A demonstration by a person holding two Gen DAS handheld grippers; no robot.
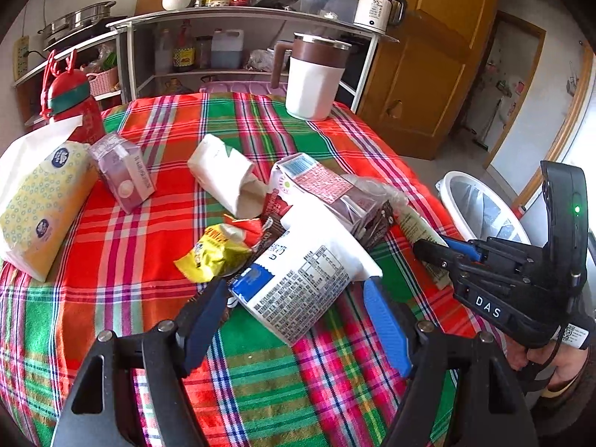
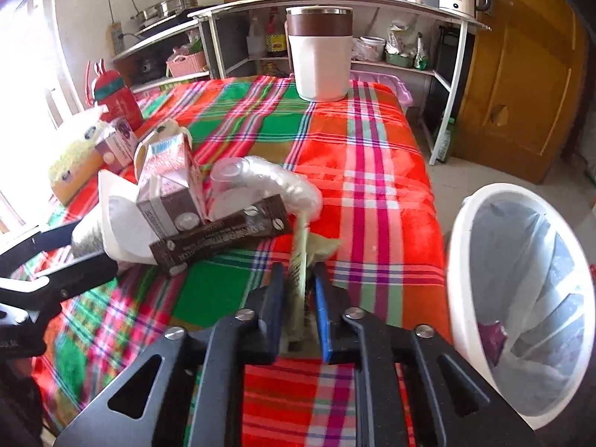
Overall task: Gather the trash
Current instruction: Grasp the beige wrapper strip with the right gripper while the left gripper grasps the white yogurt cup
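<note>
My right gripper (image 2: 298,279) is shut on a flat pale green packet (image 2: 299,249) standing on edge at the right side of the plaid table; the left wrist view shows it too, right gripper (image 1: 428,249) on the packet (image 1: 419,229). My left gripper (image 1: 294,290) is open, its fingers either side of a white bag with a blue label (image 1: 301,279). Around it lie a yellow wrapper (image 1: 212,253), a brown-and-white milk carton (image 1: 320,182), a brown box (image 2: 223,234) and a white paper roll (image 1: 223,175). A white lined bin (image 2: 521,242) stands by the table's right edge.
A white-and-brown mug (image 1: 313,78) stands at the table's far edge. At the left are a tissue pack (image 1: 41,201), a purple carton (image 1: 123,175) and a red bottle (image 1: 70,104). A sleeve of clear cups (image 2: 260,178) lies mid-table. Shelves stand behind.
</note>
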